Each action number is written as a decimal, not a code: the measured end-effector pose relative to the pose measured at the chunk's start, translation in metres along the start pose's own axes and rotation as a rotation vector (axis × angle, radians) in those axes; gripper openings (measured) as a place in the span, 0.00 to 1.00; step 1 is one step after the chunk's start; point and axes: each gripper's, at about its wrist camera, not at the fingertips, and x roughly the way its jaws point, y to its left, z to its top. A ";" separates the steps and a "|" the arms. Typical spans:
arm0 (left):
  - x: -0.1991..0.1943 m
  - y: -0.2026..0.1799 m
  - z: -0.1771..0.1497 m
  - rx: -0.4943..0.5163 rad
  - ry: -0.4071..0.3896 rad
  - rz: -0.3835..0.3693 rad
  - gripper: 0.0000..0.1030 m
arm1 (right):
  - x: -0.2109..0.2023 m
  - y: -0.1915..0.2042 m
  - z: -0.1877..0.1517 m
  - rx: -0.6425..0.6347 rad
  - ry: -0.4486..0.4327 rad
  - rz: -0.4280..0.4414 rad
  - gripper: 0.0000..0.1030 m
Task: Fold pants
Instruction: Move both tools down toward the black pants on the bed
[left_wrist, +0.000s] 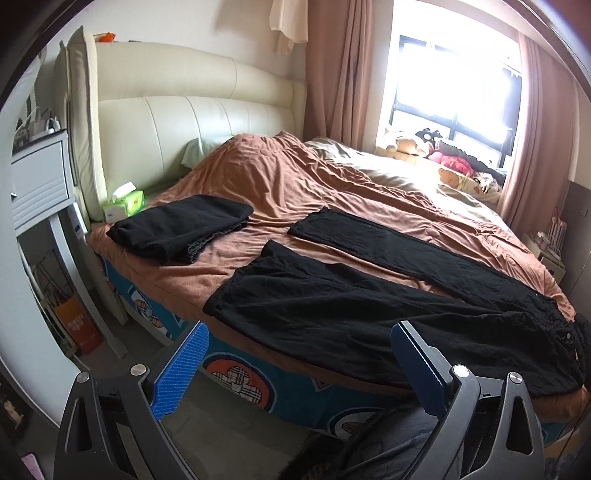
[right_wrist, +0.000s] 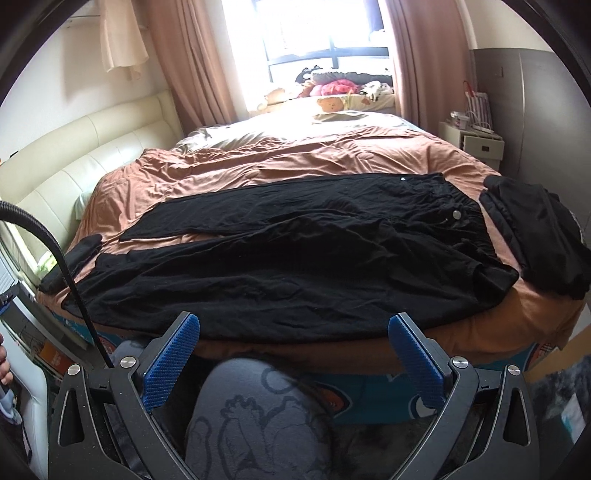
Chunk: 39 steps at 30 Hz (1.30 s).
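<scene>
Black pants (left_wrist: 369, 306) (right_wrist: 280, 254) lie spread flat across the near side of the bed, legs apart toward the headboard end, waistband with silver buttons toward the foot end. My left gripper (left_wrist: 299, 339) hangs open just off the bed's near edge, by the leg end, with nothing between its blue pads. In the right wrist view my right gripper (right_wrist: 293, 332) is open too, held in front of the near edge at the pants' middle, empty.
A folded black garment (left_wrist: 181, 227) lies near the headboard beside a tissue pack (left_wrist: 123, 205). Another black pile (right_wrist: 535, 240) sits at the foot end. The brown quilt (right_wrist: 295, 155) covers the bed. A person's knee (right_wrist: 258, 413) is below. A black cable (right_wrist: 62, 266) hangs at left.
</scene>
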 end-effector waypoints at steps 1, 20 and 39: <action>0.005 0.004 0.000 -0.005 -0.001 0.001 0.96 | 0.002 -0.006 0.000 0.018 0.004 -0.010 1.00; 0.129 0.059 -0.011 -0.218 0.165 0.045 0.79 | 0.043 -0.056 -0.010 0.279 0.061 -0.198 1.00; 0.187 0.087 -0.026 -0.444 0.275 0.041 0.18 | 0.069 -0.101 -0.009 0.466 0.084 -0.224 0.81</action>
